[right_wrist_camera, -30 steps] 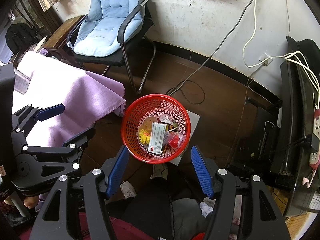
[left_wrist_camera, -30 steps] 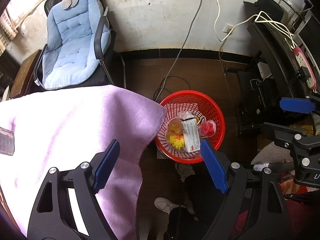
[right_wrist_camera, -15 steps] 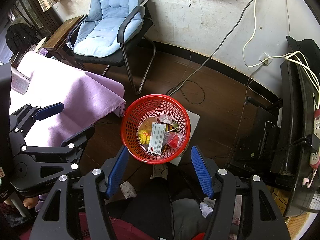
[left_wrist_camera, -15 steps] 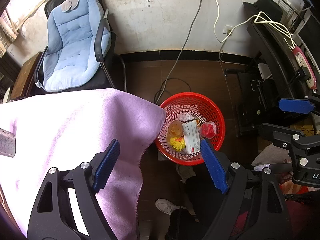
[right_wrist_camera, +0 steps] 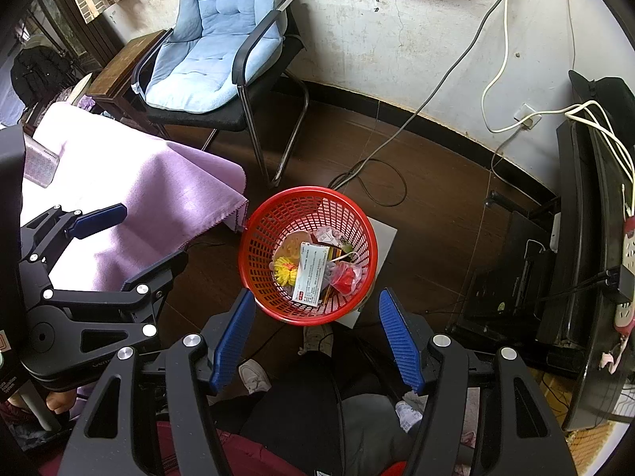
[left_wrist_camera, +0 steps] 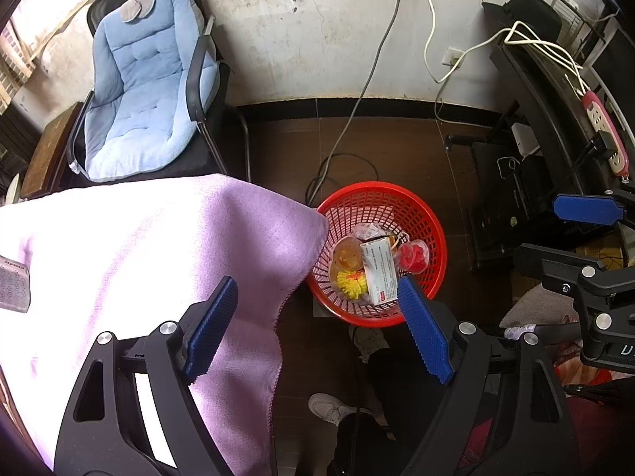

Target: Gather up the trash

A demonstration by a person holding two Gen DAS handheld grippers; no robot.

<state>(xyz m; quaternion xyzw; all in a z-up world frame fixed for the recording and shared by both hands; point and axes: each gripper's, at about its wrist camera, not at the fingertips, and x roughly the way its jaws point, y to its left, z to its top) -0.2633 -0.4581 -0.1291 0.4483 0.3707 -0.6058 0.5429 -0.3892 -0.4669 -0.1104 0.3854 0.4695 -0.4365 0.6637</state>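
Both grippers, left gripper (left_wrist_camera: 317, 329) and right gripper (right_wrist_camera: 313, 337), are held open and empty above the red plastic mesh basket (right_wrist_camera: 254, 238) on the floor. Collected trash, including a white carton (right_wrist_camera: 311, 273), lies inside. Collection is judged nearly complete; next, any remaining trash on the purple-clothed worktop (left_wrist_camera: 119, 246) must be located.

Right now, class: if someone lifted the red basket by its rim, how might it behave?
The red basket is open mesh, probably light and slightly flexible. Its carton and wrappers lie loose, so they would likely shift if it tilted.
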